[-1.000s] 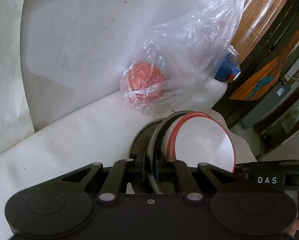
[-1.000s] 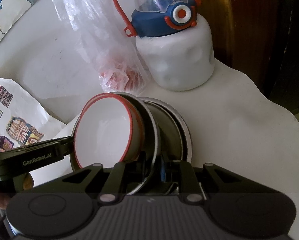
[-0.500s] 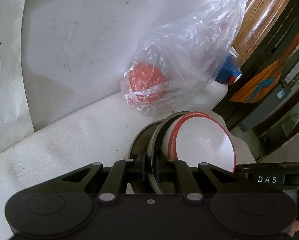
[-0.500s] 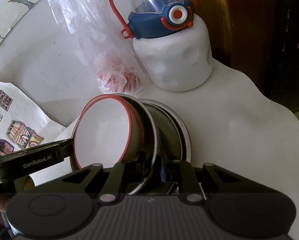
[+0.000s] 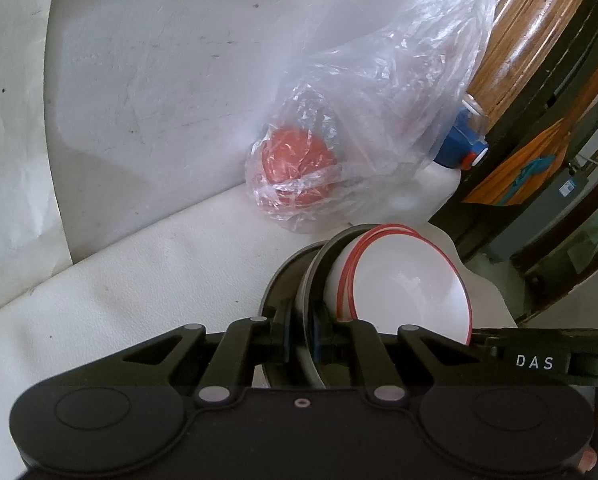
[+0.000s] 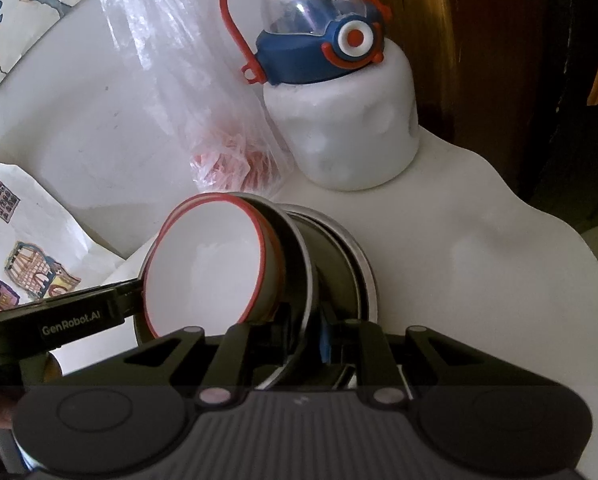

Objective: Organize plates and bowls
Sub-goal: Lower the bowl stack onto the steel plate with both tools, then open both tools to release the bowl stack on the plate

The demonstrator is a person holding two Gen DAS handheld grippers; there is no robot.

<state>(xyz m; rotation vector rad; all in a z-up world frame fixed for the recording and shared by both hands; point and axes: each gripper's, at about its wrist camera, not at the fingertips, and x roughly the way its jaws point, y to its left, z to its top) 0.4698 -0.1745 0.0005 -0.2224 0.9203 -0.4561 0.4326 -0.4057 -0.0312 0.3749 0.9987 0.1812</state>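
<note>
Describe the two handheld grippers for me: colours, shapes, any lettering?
The left gripper has a smooth matte black body with two round caps, silver pivot pins and angular black linkages; blue pads line its fingers. The right gripper is dark grey with a ribbed top and the same layout. Side lettering reads "GenRobot.AI" on the left and "DAS" on the right. No cables visible.

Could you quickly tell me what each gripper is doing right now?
Left gripper: shut on the steel plate.
Right gripper: shut on the same steel plate.
</note>
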